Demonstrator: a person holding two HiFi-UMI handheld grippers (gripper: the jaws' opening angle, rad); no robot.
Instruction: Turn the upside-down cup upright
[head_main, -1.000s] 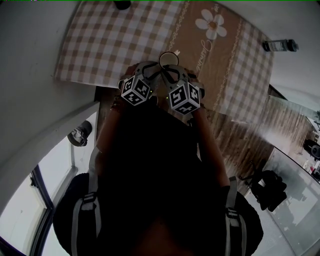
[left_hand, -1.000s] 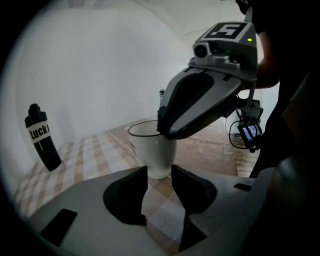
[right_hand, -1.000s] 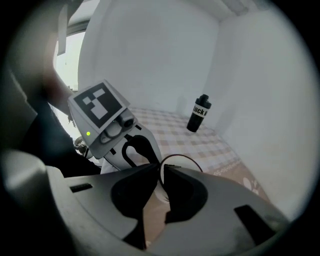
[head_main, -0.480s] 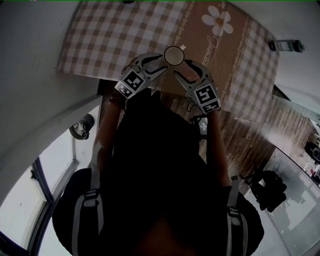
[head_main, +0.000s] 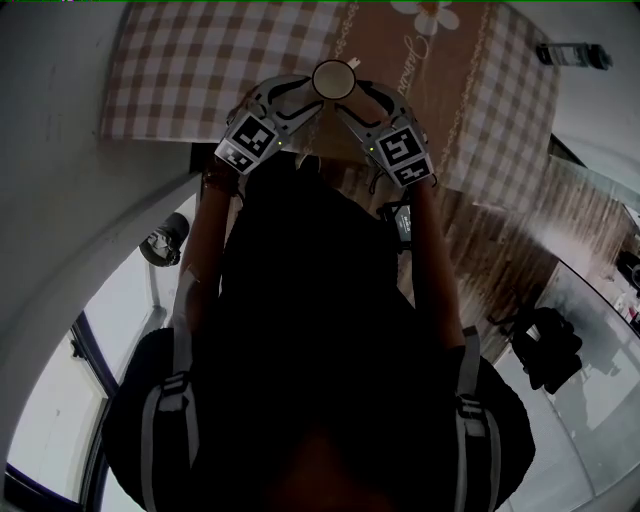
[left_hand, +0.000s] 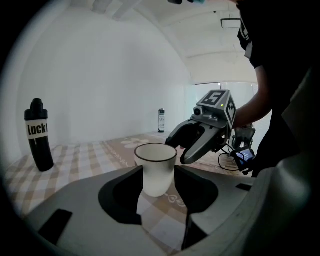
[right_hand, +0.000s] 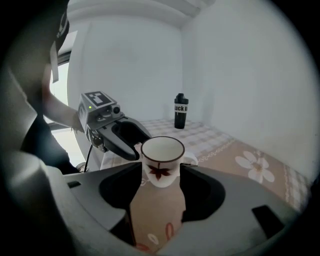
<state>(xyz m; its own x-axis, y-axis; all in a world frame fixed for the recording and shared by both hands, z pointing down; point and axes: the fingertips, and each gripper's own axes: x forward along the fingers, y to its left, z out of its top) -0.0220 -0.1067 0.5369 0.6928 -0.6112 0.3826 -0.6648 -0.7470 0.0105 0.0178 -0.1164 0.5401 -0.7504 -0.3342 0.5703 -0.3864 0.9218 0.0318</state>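
- The cup (right_hand: 162, 160) stands upright, mouth up, on the checked cloth near the front edge of the worktop (head_main: 170, 70); its dark rim and red leaf motif face the right gripper view
- Judging from that, the turn itself looks done, and the step in hand is letting go and getting clear without upsetting the cup
- The left tongs (right_hand: 136, 145) have just been opening and now stand wide apart; the cup is between their jaws, but the pads do not seem to press on it
- The right tongs (left_hand: 179, 150) have also just been opening and are spread as wide; the cup sits between their jaws too, with a sliver of cloth showing on either side
- From the head view, both tongs reach in at an angle from my side, their tips nearly meeting around the cup
- To do this well, I would draw each one straight back along its own line, not sideways, so no jaw clips the wall or rim
- I would move one at a time, because the tips crowd each other beside the cup
- I would keep the jaws fully spread until the rim is clear of them
- A black bottle (left_hand: 39, 135) stands well apart on the cloth and is no obstacle
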